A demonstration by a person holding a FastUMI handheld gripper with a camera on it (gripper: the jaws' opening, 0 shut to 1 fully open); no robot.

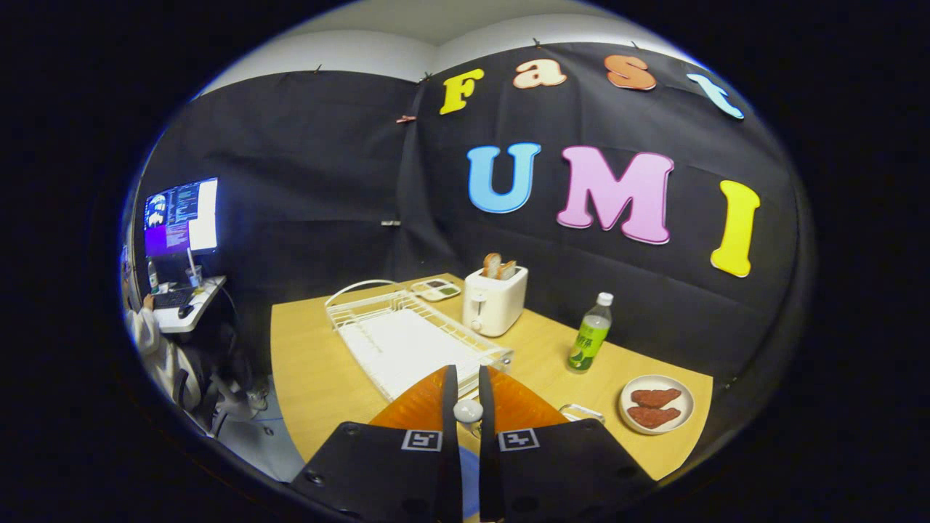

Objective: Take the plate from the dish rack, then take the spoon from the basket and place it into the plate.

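Gripper [468, 392]: fingers drawn narrow on a small white rounded thing [468, 411], probably the spoon's end, carried clear of the wooden tabletop [305, 378]. Just ahead: white wire dish rack [407, 338], flat, no plate discernible in it. Beyond: white toaster [494, 299] with bread; green plastic bottle [590, 334]. Beside: round white plate [657, 404] bearing two reddish-brown pieces, placed within reach.

Dish rack [407, 341]: near end, at 12 o'clock from the tool [465, 396], is covered by the fingers.
Pale round item [468, 411]: pinched between the fingers, mostly hidden; kind cannot be told.
Wire piece [581, 412]: at 3 o'clock, partly hidden.
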